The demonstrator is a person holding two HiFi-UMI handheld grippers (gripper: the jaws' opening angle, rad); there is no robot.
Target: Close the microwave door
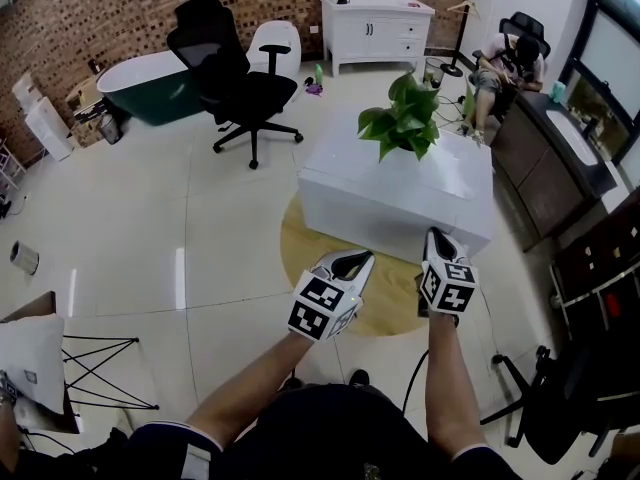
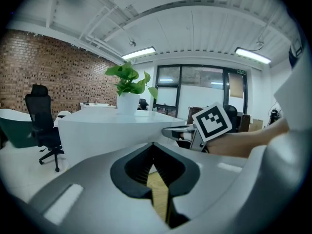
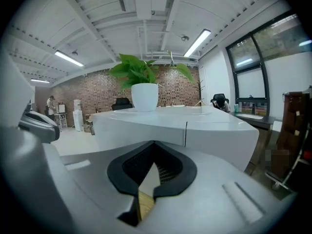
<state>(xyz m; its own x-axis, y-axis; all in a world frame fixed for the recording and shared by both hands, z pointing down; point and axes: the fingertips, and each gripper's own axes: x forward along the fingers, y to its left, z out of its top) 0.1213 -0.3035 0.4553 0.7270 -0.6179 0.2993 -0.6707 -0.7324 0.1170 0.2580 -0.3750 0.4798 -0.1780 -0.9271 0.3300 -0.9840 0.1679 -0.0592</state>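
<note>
Over a glossy pale floor [image 1: 150,228], a person's bare forearms [image 1: 250,388] hold two tools side by side. The left tool [image 1: 350,263] has its jaws pressed together with nothing between them. The right tool [image 1: 438,238] is the same, tips meeting and empty. Both aim at a low white tabletop [image 1: 450,193] just ahead, which carries a potted plant [image 1: 405,118] and stands on a round wooden mat [image 1: 300,253]. A black office chair [image 1: 235,78] sits well beyond. Where the microwave stands cannot be told from any view.
</note>
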